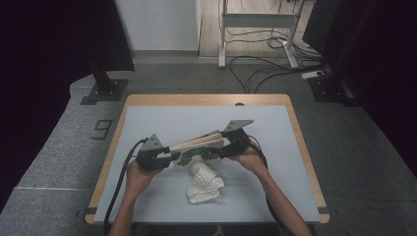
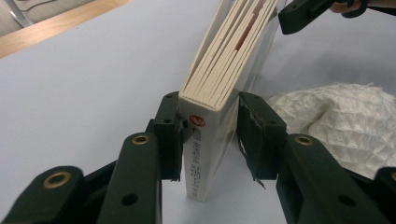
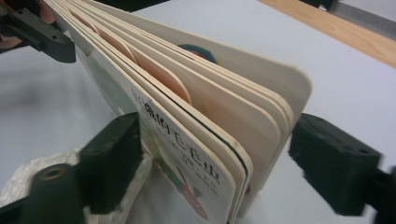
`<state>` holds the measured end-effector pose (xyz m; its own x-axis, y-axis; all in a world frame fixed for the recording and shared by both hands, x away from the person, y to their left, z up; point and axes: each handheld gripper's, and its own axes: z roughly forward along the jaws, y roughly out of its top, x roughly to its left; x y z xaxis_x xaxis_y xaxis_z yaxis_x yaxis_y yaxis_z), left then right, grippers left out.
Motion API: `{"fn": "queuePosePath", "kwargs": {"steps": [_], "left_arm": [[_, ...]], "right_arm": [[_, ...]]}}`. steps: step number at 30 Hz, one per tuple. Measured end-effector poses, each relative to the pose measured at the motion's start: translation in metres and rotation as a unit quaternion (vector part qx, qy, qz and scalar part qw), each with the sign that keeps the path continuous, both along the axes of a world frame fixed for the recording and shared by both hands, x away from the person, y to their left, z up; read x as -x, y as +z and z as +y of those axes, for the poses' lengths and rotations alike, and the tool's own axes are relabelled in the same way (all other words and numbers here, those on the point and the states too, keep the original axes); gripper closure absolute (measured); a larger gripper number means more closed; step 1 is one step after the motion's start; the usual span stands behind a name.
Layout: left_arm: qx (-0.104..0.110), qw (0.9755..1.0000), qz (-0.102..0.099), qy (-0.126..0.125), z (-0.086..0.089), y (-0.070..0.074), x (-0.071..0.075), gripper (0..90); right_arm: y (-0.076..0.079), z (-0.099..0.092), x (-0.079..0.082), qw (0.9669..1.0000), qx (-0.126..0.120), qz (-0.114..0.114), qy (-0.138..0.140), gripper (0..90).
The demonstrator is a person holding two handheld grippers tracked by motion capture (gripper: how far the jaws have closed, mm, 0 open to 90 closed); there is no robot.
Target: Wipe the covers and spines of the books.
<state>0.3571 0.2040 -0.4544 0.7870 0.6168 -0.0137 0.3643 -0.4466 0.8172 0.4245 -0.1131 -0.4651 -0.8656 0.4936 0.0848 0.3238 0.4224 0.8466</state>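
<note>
A thick board book (image 1: 196, 143) is held up just above the grey-blue table (image 1: 162, 120), near its middle, spanning between the two hands. The left claw (image 1: 169, 158) is clamped on the spine end — in the left gripper view its pads press both covers of the book (image 2: 219, 93) right at the spine, about as tightly as the book's thickness allows. The right claw (image 1: 222, 152) is at the far, open-edge end; in the right gripper view its jaws straddle the fanned pages (image 3: 205, 135), the left pad close against the printed cover, the right pad standing clear of the back board, so it is open around the book and not gripping.

The step in hand looks like opening the book or taking hold of some pages. To do it well, the left claw should hold the spine steady and level, while the right claw narrows onto only the cover or the few leaves wanted — not the whole block. Slipping one jaw into a gap between the splayed boards before closing would help, since the stiff pages could spring apart or twist the book out of the spine grip.

A crumpled white cloth (image 1: 204, 183) lies on the table just near of the book. The table has a wooden rim and sits on grey carpet; beyond it are desk legs, trailing cables and dark stands.
</note>
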Motion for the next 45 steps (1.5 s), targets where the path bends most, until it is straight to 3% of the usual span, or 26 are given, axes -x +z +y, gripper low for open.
{"fn": "queuePosePath", "kwargs": {"steps": [5,17,31,39,45], "left_arm": [[0.002,1.0,0.002,0.001,0.0,0.0,-0.001,61.2],[0.0,0.9999,0.001,0.01,0.002,0.001,0.001,53.6],[-0.002,0.9998,0.012,0.013,0.01,0.0,0.009,38.4],[-0.004,0.9996,0.027,0.009,0.013,-0.001,0.021,22.6],[-0.009,0.999,0.04,-0.016,0.009,0.002,0.035,20.7]], "right_arm": [[0.002,-0.007,0.005,1.0,0.006,-0.005,-0.005,32.7],[0.005,-0.013,0.012,0.9996,0.016,-0.01,-0.022,49.1],[0.004,-0.017,0.016,0.9993,0.013,-0.013,-0.032,60.5],[0.005,-0.018,0.018,0.9991,0.014,-0.011,-0.037,64.7],[0.005,-0.018,0.018,0.999,0.015,-0.01,-0.04,65.0]]}}
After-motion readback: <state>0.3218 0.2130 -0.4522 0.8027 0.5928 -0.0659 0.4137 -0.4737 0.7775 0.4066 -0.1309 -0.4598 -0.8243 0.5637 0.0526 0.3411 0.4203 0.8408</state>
